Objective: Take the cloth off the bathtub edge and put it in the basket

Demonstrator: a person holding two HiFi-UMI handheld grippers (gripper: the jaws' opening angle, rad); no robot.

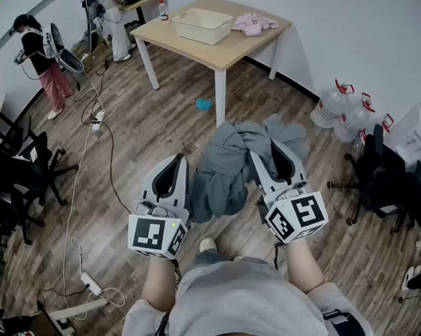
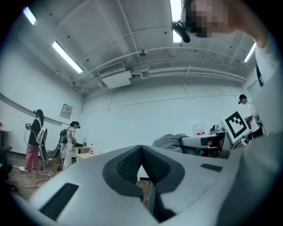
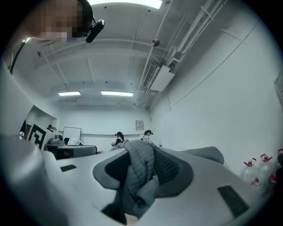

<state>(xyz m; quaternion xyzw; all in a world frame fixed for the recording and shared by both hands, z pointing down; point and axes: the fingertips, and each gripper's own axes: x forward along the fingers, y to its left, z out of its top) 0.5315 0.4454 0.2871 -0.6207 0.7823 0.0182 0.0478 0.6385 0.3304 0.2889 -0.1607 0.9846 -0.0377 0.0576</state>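
Cloth (image 1: 221,171) above wood floor (image 1: 143,129), table (image 1: 239,48) by white wall (image 1: 344,25)

free: floor (image 1: 157,124) 11 up to table (image 1: 242,48) | blocked: cloth (image 1: 229,173) close 12, power strip (image 1: 97,120) 10, chairs (image 1: 24,177) 9 and 3, water bottles (image 1: 339,111) 2

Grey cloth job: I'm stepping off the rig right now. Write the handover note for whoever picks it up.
Left tongs: shut, empty, beside the cloth.
Right tongs: shut on the grey cloth, which hangs bunched above the floor.
White basket: on the table ahead, across the room.
Done: cloth is picked up; no bathtub in view.
Left: carry it to the table and drop it into the basket.
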